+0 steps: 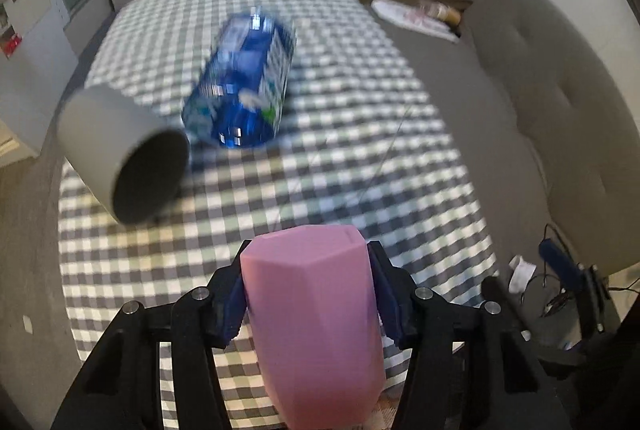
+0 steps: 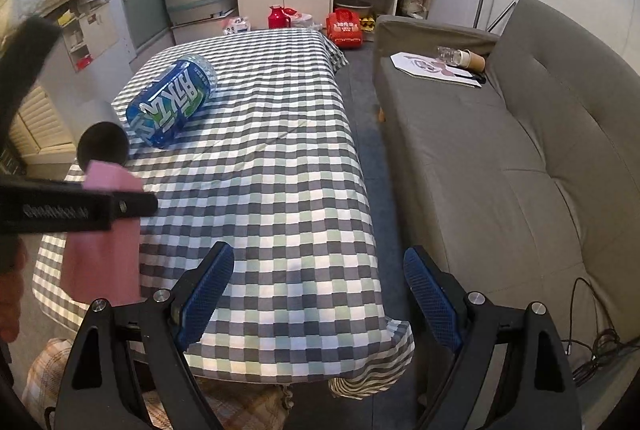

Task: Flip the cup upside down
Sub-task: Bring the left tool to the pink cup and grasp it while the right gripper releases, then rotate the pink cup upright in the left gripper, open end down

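My left gripper (image 1: 308, 294) is shut on a pink faceted cup (image 1: 316, 322) and holds it above the near end of the checked table (image 1: 360, 150). The cup's closed base points away from the camera and its mouth is hidden. In the right wrist view the same pink cup (image 2: 106, 242) hangs tilted at the left, clamped in the left gripper (image 2: 116, 208). My right gripper (image 2: 318, 294) is open and empty above the table's near edge.
A blue water bottle (image 1: 244, 82) lies on its side mid-table, also in the right wrist view (image 2: 172, 102). A grey tube (image 1: 124, 150) lies at the left edge. A grey sofa (image 2: 520, 150) runs along the right. Cables lie on the floor (image 2: 600, 346).
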### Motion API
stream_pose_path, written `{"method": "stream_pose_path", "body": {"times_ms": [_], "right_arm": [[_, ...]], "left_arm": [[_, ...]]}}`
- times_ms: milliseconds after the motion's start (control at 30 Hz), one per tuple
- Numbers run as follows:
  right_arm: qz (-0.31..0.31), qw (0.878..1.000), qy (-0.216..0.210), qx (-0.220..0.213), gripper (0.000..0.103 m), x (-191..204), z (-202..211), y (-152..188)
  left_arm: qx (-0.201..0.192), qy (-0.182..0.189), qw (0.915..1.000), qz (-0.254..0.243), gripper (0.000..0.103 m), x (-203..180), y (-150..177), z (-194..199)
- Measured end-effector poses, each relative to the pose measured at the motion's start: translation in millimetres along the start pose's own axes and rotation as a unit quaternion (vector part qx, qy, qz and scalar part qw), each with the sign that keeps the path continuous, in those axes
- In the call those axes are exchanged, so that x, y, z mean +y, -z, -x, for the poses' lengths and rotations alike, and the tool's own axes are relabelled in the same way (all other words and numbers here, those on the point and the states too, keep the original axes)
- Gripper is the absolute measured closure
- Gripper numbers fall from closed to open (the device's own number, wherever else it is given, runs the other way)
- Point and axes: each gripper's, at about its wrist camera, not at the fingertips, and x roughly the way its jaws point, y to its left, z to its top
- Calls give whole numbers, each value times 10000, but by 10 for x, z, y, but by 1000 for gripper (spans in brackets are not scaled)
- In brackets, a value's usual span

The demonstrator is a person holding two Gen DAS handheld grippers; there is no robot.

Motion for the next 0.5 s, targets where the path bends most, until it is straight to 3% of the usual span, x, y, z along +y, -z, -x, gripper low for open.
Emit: {"method": "stream_pose_path", "body": {"times_ms": [233,333,500], "right_arm": [[23,10000,48,-76,16,32,62,2],[7,9999,61,-107,16,25,74,2],[9,9999,56,-83,16,26,56,17]], "left_arm": [[-822,-315,9960,-174,47,-18,93,233],[-1299,-497,9897,-323,47,-45,92,276],[-2048,-500,9771,-297,47,25,14,298]]}}
